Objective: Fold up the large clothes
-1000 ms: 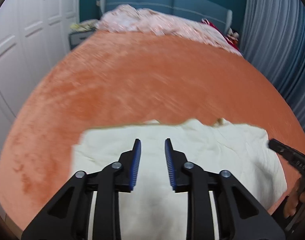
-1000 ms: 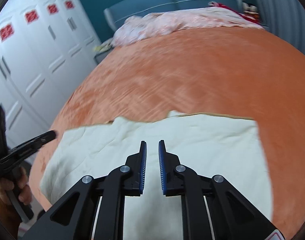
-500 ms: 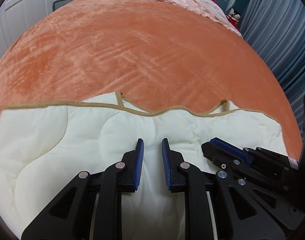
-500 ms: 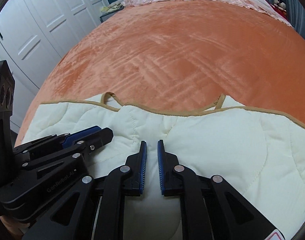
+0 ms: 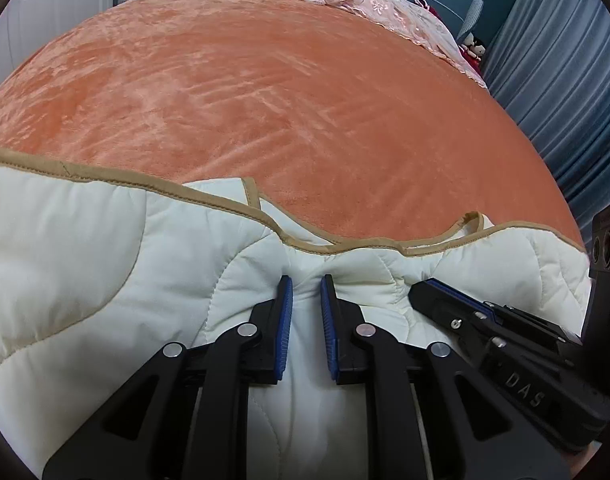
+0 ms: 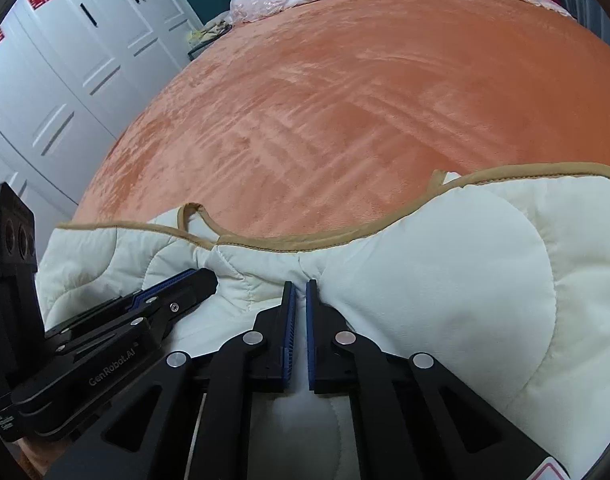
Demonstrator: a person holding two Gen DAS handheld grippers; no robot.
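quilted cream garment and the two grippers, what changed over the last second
Both grippers came down and forward onto the quilted cream garment and drew close side by side. The left gripper now presses into a puckered ridge of fabric; the right gripper has narrowed onto a fold near the tan-trimmed edge. Whether either truly pinches cloth is unclear. The garment stays spread on the orange bedspread.

"GenRobot.AI" stands on the left tongs [image 6: 209, 280]; "DAS" on the right tongs [image 5: 419, 292]; red double-happiness signs on wardrobe doors [image 6: 65, 40].
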